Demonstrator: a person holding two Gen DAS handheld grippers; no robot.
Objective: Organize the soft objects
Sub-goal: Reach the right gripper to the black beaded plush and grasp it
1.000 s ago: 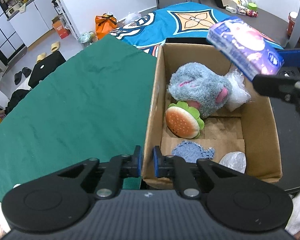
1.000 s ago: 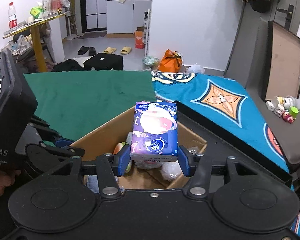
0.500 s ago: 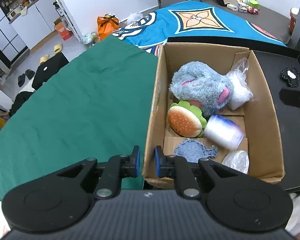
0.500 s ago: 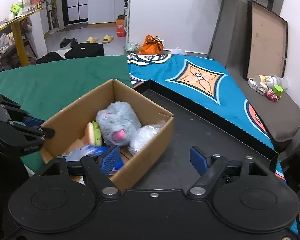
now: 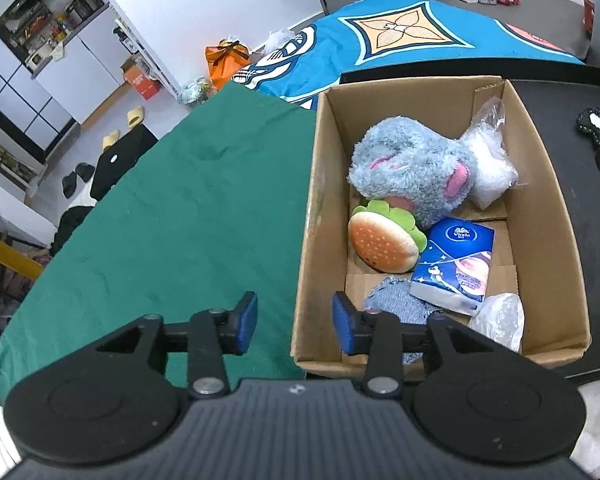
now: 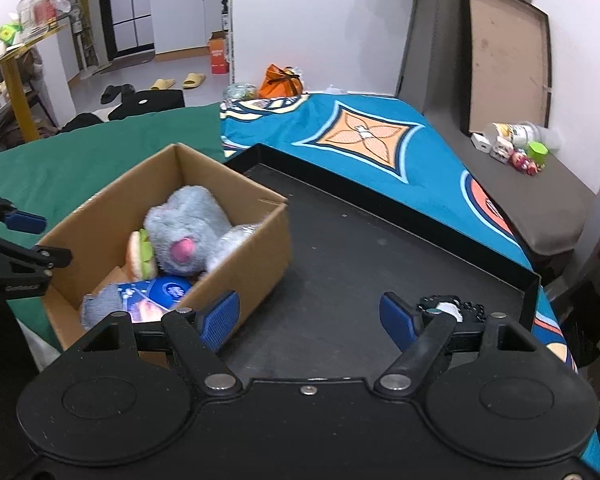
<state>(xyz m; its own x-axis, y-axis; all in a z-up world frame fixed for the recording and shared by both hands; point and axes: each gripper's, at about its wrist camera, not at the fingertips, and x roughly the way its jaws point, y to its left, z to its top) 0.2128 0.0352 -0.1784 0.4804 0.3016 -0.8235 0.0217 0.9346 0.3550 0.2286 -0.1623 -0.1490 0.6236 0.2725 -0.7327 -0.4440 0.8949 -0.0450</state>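
Your left hand-held gripper [image 5: 294,322] has its jaws apart astride the cardboard box [image 5: 314,216] wall. Your right hand-held gripper [image 6: 310,318] gapes empty over the black tray [image 6: 340,264]. The tissue pack [image 5: 456,266] lies inside the box, beside the burger toy [image 5: 382,242].

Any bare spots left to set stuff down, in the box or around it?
Cardboard box is crowded: bare floor only between tissue pack and its right wall. Green cloth left of it and black tray right of it are bare, except a small black item.

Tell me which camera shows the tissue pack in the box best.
The left wrist view: it looks down into the cardboard box and shows the tissue pack almost whole, logo readable. The right wrist view catches only a blue sliver behind the box wall.
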